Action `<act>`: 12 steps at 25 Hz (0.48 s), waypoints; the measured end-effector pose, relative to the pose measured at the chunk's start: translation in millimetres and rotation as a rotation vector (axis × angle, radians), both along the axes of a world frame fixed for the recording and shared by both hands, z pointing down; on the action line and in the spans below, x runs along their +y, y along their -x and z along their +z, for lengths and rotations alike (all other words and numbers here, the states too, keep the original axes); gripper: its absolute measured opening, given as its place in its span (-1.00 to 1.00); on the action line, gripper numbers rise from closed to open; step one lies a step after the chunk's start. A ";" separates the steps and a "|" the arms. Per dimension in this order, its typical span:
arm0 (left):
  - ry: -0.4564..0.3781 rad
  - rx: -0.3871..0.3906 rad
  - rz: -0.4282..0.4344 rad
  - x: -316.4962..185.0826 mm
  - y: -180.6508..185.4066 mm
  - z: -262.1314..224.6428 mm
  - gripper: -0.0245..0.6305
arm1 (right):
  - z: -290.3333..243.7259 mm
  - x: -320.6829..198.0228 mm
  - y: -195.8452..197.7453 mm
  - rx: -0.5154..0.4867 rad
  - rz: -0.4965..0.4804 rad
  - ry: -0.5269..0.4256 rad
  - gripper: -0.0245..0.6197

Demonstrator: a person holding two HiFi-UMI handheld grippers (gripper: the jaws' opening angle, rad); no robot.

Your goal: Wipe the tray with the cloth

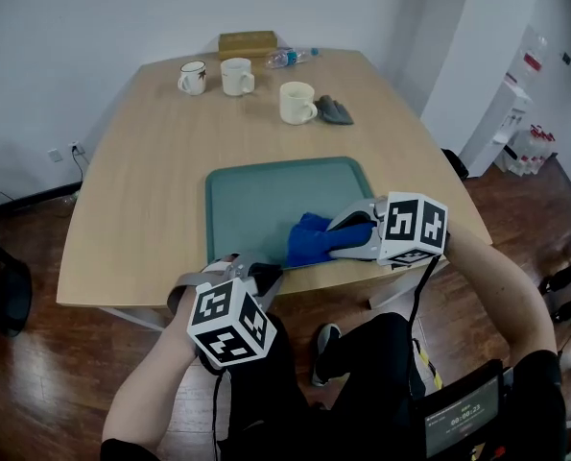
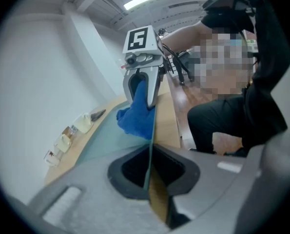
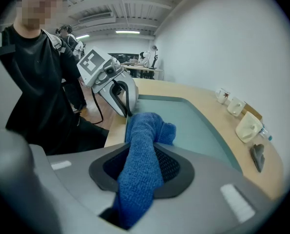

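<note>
A teal tray [image 1: 256, 200] lies on the wooden table [image 1: 141, 209] near its front edge. My right gripper [image 1: 347, 238] is shut on a blue cloth [image 1: 312, 238], which rests bunched on the tray's near right part. In the right gripper view the cloth [image 3: 142, 150] runs out from between the jaws onto the tray [image 3: 183, 121]. My left gripper [image 1: 242, 265] is at the tray's near left corner. In the left gripper view its jaws [image 2: 149, 172] are shut on the tray's thin rim [image 2: 150, 145], with the cloth [image 2: 137, 118] and the right gripper [image 2: 144, 89] beyond.
Three mugs [image 1: 193, 77] [image 1: 236, 76] [image 1: 297, 103] stand at the table's far side, with a grey folded thing [image 1: 335, 109], a brown box [image 1: 248, 43] and a plastic bottle [image 1: 290, 58]. The person's legs are under the table's front edge.
</note>
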State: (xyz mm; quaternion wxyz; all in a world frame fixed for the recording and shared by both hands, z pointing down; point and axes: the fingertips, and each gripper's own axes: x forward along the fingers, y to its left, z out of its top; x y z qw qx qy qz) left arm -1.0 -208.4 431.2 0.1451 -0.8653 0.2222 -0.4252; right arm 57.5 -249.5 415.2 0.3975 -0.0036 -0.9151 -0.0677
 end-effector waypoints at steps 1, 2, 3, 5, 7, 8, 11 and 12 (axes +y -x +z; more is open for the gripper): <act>0.000 0.003 0.003 0.0 -0.3 -0.7 -0.85 | -1.1 -2.5 -0.3 0.005 -0.015 -0.004 -0.57; -0.001 0.006 0.006 0.0 -0.6 -1.3 -0.85 | -2.1 -7.6 -0.7 0.012 -0.026 -0.015 -0.57; -0.004 0.009 0.007 -0.1 -1.0 -1.6 -0.85 | -2.8 -15.9 -1.3 0.022 -0.030 -0.029 -0.58; -0.017 0.014 0.007 -1.0 -1.5 -2.5 -0.85 | -3.0 -41.9 -2.0 0.038 -0.012 -0.056 -0.58; -0.030 0.019 0.005 -1.8 -1.3 -3.4 -0.85 | -3.4 -74.8 0.7 0.034 0.027 -0.070 -0.58; -0.033 0.021 0.004 -1.7 -1.3 -3.5 -0.85 | -3.7 -91.5 2.6 0.025 0.053 -0.077 -0.58; -0.034 0.023 0.010 -0.7 -2.3 -2.7 -0.85 | -3.2 -142.5 0.4 0.019 0.144 -0.137 -0.57; -0.036 0.024 0.013 -0.5 -2.4 -2.5 -0.85 | -3.2 -158.5 -3.1 0.024 0.173 -0.170 -0.57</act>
